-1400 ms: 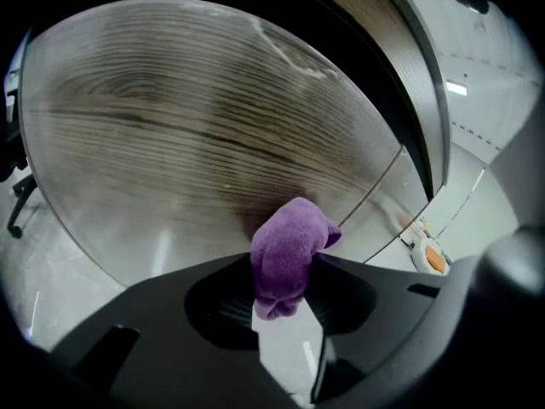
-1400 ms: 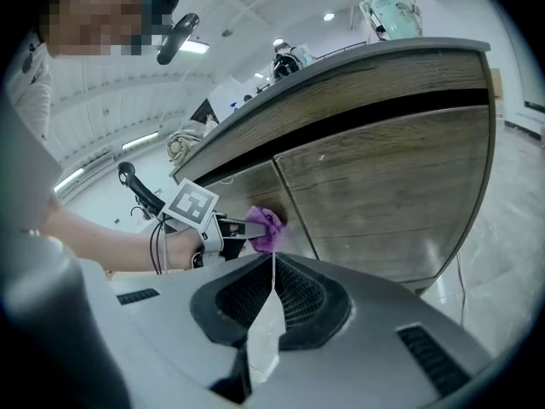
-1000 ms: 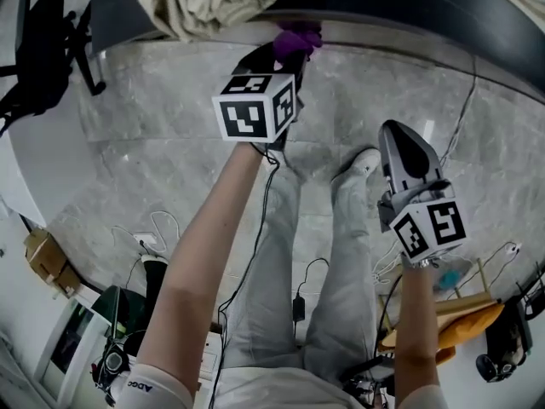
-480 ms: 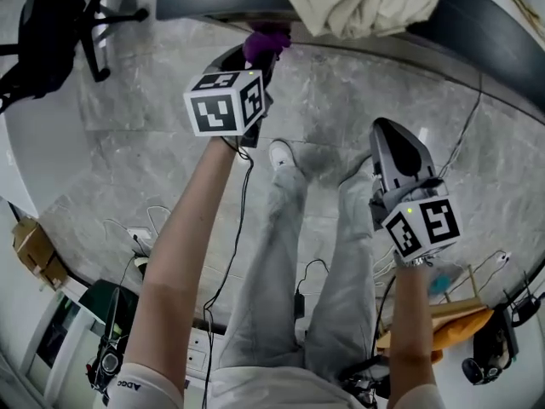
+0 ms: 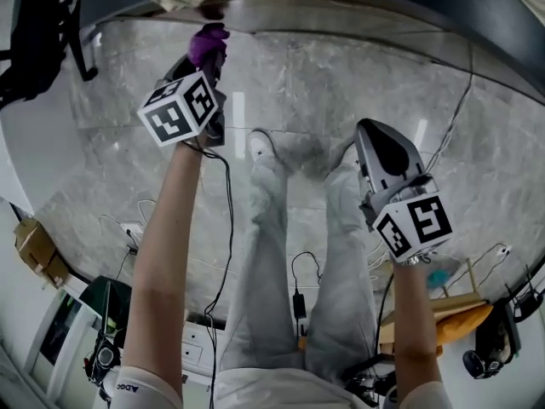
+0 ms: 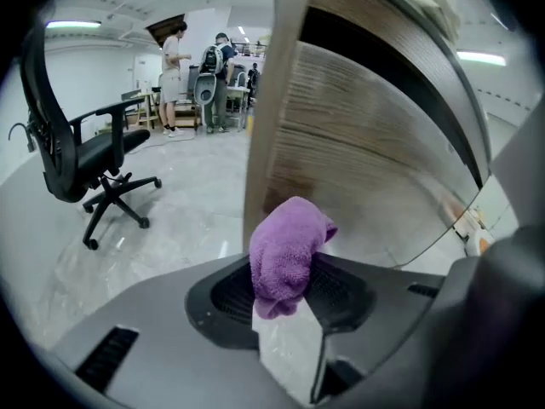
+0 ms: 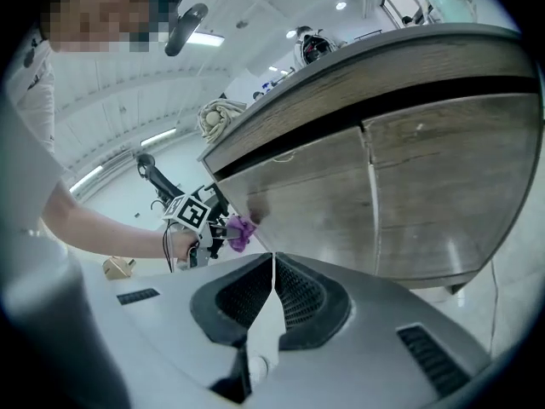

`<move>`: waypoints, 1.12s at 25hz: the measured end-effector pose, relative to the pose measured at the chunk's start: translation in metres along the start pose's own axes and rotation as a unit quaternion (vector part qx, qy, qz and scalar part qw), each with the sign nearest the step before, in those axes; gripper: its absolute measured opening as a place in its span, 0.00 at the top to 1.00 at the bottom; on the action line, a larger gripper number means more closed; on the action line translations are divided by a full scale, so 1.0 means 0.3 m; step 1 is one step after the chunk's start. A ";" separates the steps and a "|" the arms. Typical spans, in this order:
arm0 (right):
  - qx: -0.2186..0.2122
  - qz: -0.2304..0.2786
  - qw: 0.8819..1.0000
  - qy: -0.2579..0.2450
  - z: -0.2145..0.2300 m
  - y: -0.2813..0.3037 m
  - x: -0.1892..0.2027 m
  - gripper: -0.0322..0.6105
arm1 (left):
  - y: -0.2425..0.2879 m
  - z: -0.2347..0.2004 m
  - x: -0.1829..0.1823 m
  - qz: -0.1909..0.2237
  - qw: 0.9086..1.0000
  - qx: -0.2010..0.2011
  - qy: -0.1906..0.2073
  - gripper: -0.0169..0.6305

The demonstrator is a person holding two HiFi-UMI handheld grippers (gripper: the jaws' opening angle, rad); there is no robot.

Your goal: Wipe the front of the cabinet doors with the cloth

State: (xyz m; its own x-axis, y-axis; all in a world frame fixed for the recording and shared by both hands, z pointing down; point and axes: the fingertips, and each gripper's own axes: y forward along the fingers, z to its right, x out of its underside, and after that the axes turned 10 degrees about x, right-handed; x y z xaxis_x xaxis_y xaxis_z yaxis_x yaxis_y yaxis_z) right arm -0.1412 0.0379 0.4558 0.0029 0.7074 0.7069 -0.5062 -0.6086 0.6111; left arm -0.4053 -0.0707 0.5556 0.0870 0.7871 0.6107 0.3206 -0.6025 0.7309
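Two claws are in play, but only one is working. The left claw [image 6: 283, 301] is clamped on a small purple cloth [image 6: 285, 250], which bunches up above the jaws. It is held at the far left edge of the cabinet doors [image 7: 409, 186], low on the wood-grain front and under the overhang of the worktop [image 7: 366, 54]. In the right gripper view the cloth looks pressed against that corner, though actual contact cannot be confirmed. A darker patch on the wood just above the cloth could be shadow or damp; the views do not settle which.

The right claw [image 7: 272, 262] has its jaws together with nothing between them, and it hangs well away from the doors, above the floor by the person's legs.

As for progress, the wiping seems to be under way at one end only. The cloth sits on the leftmost door, and the rest of the front lies well apart from it: the seam [image 7: 371, 194] and the door beyond to the right. No streaks or sheen show there, so how much has been wiped cannot be read. Most of the front likely remains to be covered by working the cloth rightward.
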 end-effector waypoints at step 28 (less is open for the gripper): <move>0.046 -0.026 0.998 0.037 0.469 -0.149 0.236 0.90 | 0.603 0.664 0.246 -0.117 0.987 0.099 0.045 0.75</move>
State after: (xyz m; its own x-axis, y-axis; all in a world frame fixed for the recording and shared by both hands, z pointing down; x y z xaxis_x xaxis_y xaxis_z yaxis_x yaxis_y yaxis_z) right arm 0.0031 0.0646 0.5285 -0.0377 0.7618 0.6467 -0.4258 -0.5978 0.6793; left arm -0.1529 -0.0952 0.6722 -0.0923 0.8811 0.4639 0.5010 -0.3615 0.7863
